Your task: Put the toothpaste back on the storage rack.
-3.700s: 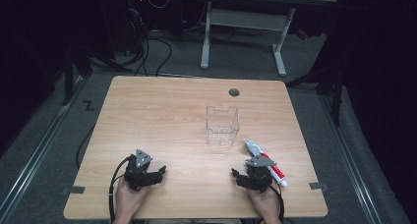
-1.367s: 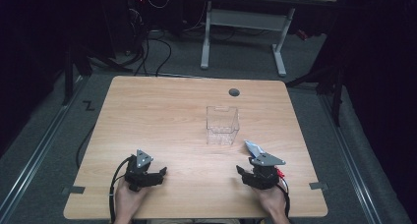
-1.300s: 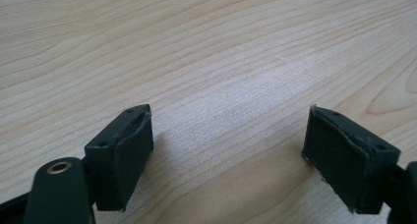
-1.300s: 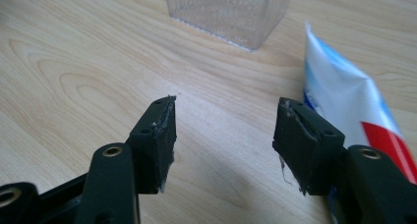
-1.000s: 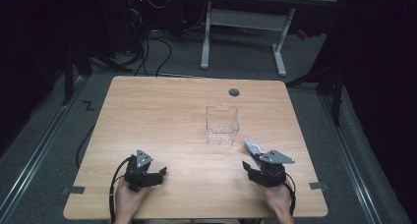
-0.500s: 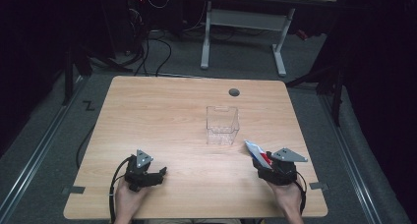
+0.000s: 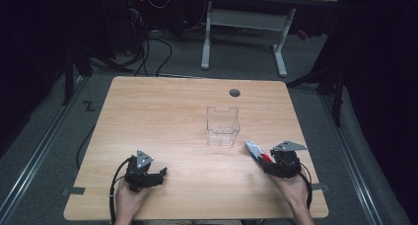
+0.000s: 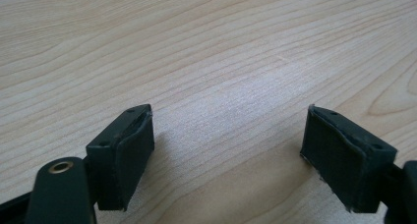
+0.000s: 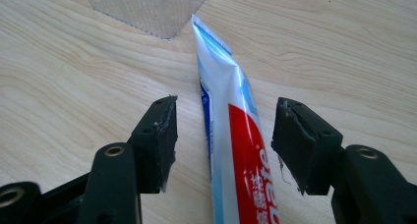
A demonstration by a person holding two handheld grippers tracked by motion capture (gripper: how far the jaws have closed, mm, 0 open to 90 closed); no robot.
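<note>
My right gripper (image 9: 223,135) straddles the toothpaste tube (image 9: 231,135) lying flat on the worktop (image 7: 162,116) beside the clear box (image 7: 223,125), fingers spread, nothing gripped yet. My left gripper (image 8: 226,150) idles, fingers spread. Gripping and lifting remain.

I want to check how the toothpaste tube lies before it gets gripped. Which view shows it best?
The right gripper view: the toothpaste tube lies flat on the table, large and sharp, between the open fingers, crimped end toward the clear box. The high view shows it small, partly behind the right gripper. The left gripper view offers bare wood.
</note>
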